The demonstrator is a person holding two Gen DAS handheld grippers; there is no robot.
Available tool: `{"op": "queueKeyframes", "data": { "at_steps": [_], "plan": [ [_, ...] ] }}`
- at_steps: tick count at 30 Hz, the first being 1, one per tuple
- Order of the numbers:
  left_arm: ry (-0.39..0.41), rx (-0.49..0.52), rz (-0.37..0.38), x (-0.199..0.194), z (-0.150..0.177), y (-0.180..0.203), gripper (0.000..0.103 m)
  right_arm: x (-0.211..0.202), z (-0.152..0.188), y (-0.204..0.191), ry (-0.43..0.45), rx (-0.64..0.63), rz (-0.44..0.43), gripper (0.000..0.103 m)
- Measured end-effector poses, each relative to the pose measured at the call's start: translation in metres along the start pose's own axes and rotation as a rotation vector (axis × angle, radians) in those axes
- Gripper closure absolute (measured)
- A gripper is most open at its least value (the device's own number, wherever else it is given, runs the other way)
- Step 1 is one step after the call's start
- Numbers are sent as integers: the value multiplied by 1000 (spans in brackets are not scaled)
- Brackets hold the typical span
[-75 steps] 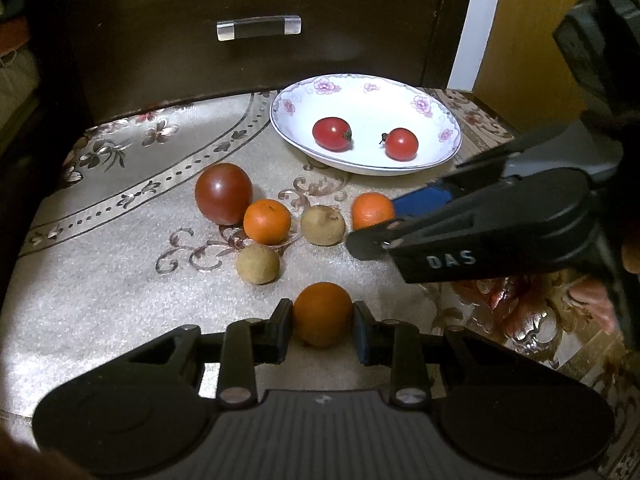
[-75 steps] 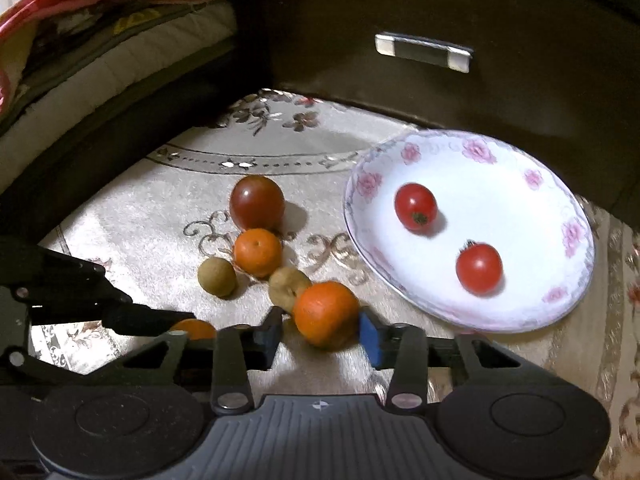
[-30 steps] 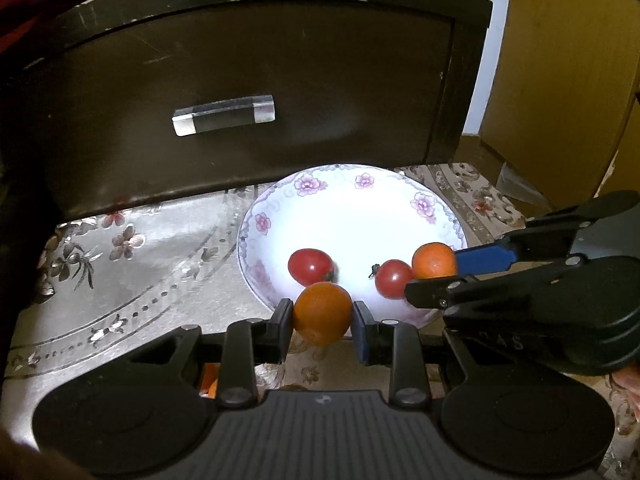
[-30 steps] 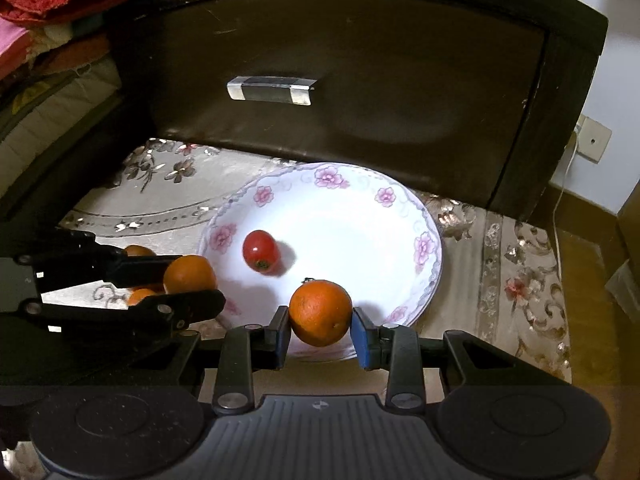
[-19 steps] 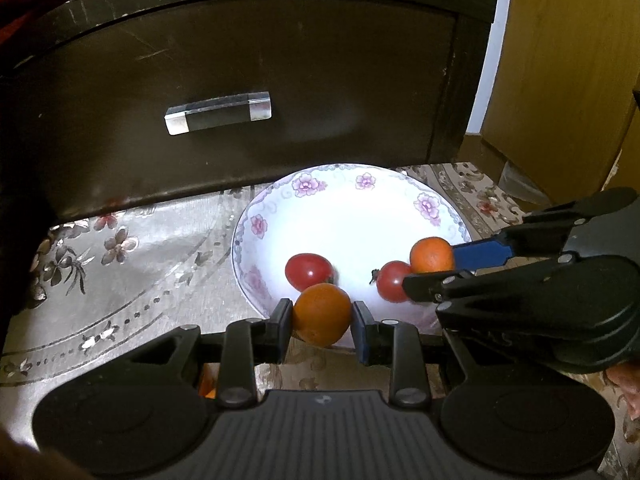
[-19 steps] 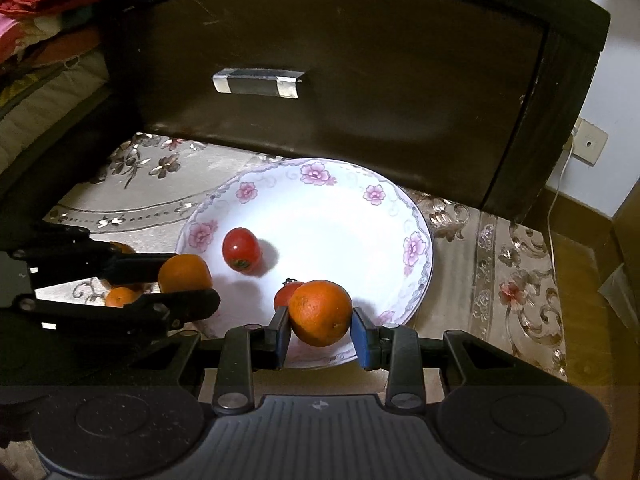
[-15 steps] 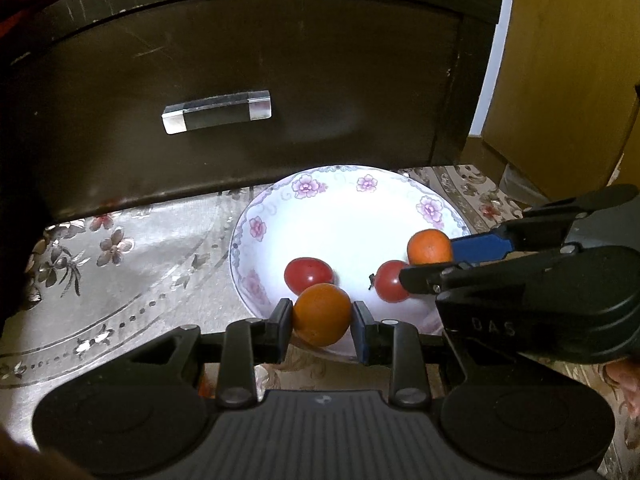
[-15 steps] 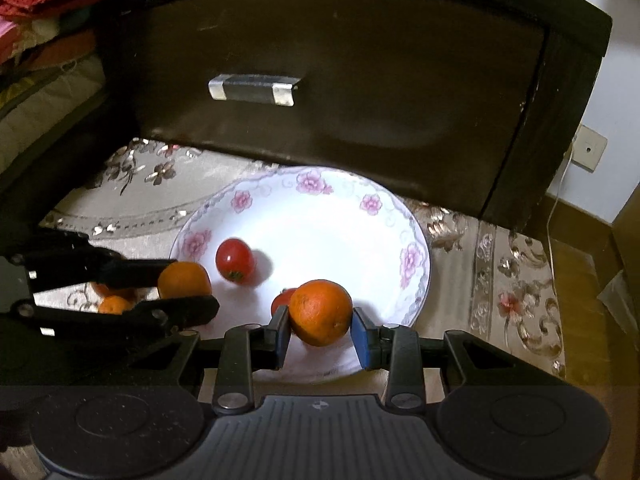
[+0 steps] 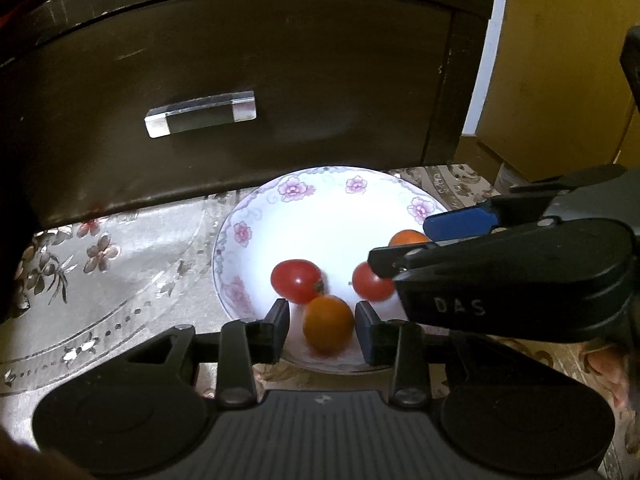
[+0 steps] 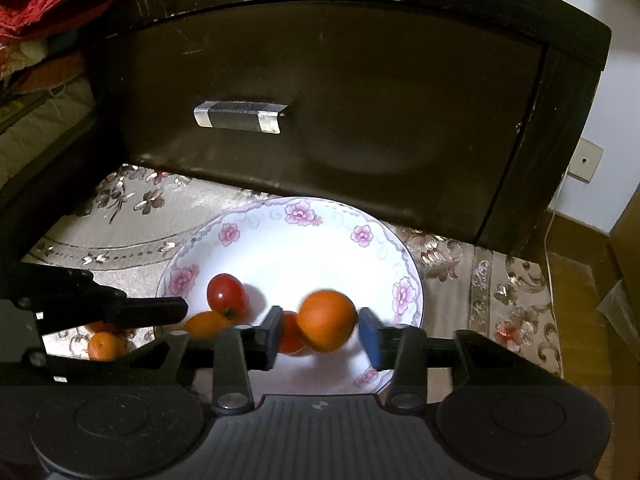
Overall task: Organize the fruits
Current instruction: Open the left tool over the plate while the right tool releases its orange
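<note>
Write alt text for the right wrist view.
The right claw is opening around a blurred round orange mandarin over a white floral-rimmed porcelain plate holding two small red tomatoes. The left claw reaches in from the left.

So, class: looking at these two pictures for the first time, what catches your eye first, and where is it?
The white flowered plate in front of the dark drawer stands out, with two red tomatoes on it. Over its near edge each opening tool has an orange between its fingers with gaps on both sides: the left tool over one orange, the right tool over another.
</note>
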State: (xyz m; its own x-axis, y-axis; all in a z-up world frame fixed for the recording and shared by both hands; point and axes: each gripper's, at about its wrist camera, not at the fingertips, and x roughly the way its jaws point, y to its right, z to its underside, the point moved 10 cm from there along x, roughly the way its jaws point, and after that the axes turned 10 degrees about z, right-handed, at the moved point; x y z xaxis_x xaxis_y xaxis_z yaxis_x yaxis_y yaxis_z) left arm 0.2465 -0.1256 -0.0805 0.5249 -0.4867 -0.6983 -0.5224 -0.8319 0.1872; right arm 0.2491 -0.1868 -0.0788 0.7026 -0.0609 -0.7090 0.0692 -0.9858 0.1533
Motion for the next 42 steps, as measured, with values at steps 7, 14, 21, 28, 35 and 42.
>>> {"op": "queueKeyframes", "data": {
  "at_steps": [7,14,21,28,35,42],
  "plan": [
    [21,-22,-25,-10,-5,-8,61,-3,-3,2,10,20,-4,58],
    [56,-49,-60,-34,-11,-19,60,-14,-16,16,38,102,-1,57],
    [64,-62,-89,-56,-4,-26,60,-28,-21,19,57,131,-10,56],
    [73,-80,-116,-80,4,-35,57,-42,-10,1,44,103,-51,56],
    [39,-105,-140,-101,32,-47,55,-56,12,-41,11,4,-134,56],
    [-24,-101,-141,-107,67,-49,55,-58,31,-68,-31,-75,-195,55]
  ]
}}
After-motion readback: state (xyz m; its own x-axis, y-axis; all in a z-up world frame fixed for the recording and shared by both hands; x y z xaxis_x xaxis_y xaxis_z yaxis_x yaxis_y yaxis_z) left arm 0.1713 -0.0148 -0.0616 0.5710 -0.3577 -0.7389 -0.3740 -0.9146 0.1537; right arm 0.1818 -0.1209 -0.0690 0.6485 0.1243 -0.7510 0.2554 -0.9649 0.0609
